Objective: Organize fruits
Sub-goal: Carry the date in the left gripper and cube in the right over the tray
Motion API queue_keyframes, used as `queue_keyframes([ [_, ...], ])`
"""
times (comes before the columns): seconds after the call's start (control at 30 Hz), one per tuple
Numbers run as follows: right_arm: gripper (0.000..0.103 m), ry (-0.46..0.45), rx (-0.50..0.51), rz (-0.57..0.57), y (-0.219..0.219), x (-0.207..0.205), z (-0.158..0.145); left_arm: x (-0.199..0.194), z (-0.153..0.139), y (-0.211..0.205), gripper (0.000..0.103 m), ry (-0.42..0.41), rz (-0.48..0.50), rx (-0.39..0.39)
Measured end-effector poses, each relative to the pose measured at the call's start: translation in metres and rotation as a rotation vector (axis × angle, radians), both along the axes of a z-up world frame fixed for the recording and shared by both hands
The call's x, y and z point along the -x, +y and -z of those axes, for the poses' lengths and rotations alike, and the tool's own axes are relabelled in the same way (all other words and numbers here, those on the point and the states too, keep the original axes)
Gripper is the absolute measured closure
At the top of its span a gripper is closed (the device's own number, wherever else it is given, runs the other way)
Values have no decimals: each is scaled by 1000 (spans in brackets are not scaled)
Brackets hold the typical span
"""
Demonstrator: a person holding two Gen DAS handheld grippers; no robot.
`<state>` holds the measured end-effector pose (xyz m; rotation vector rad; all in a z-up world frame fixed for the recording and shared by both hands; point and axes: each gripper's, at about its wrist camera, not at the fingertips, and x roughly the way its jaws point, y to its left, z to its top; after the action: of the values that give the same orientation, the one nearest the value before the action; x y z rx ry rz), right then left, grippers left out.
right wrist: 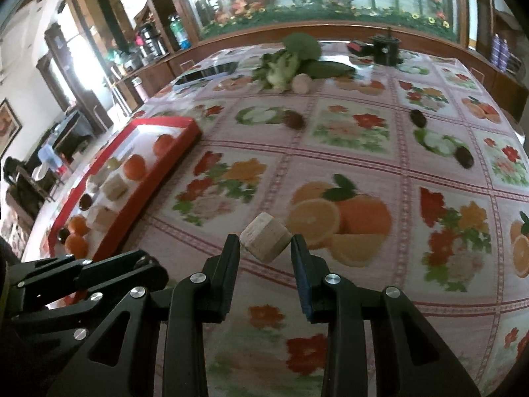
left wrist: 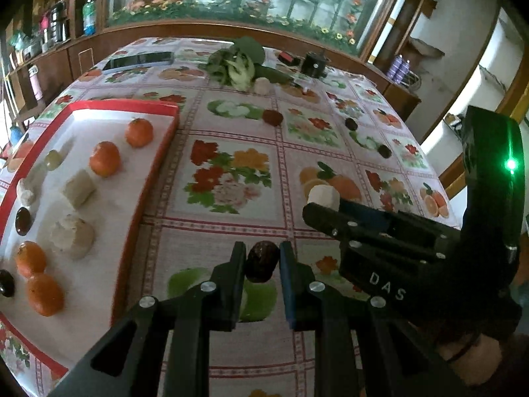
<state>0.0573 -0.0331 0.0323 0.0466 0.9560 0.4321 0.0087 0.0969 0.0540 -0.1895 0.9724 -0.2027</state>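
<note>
Dark and wrinkled, a date sits clamped between the jaws of the left gripper, carried clear above the surface. Alongside, the right gripper has its jaws clenched on a pale cut chunk, possibly sugarcane or banana, one corner tilted upward, also held off the cloth.

Now the relation that matters: the red tray lies to the left of both pairs of jaws, its long side running away from the cameras. The left gripper is the nearer one, with the tray's red wall just beside it; the right one trails, with the left gripper between it and the tray. My read is both loads are headed over that wall.

Inside the tray: tangerines, more pale chunks, a green grape, dark dates. Free white floor shows near the wall, so a landing spot looks available.

Ahead of the jaws, loose dates wait on the floral cloth, well apart. Farther off lie leafy greens, a phone and a black cylinder. Nothing stands in the path but the wall itself, which each load must clear.
</note>
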Motion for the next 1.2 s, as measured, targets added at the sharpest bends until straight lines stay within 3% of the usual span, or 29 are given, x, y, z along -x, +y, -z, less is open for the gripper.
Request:
queue_keyframes([
  [0.2, 72, -28, 7, -8, 17, 0, -8, 2, 1, 21, 80, 6, -24, 21],
  [0.8, 72, 28, 2, 44, 12, -5, 6, -4, 17, 42, 80, 49, -40, 88],
  [1.2, 72, -20, -2, -64, 60, -16, -18, -7, -8, 92, 80, 0, -135, 102],
])
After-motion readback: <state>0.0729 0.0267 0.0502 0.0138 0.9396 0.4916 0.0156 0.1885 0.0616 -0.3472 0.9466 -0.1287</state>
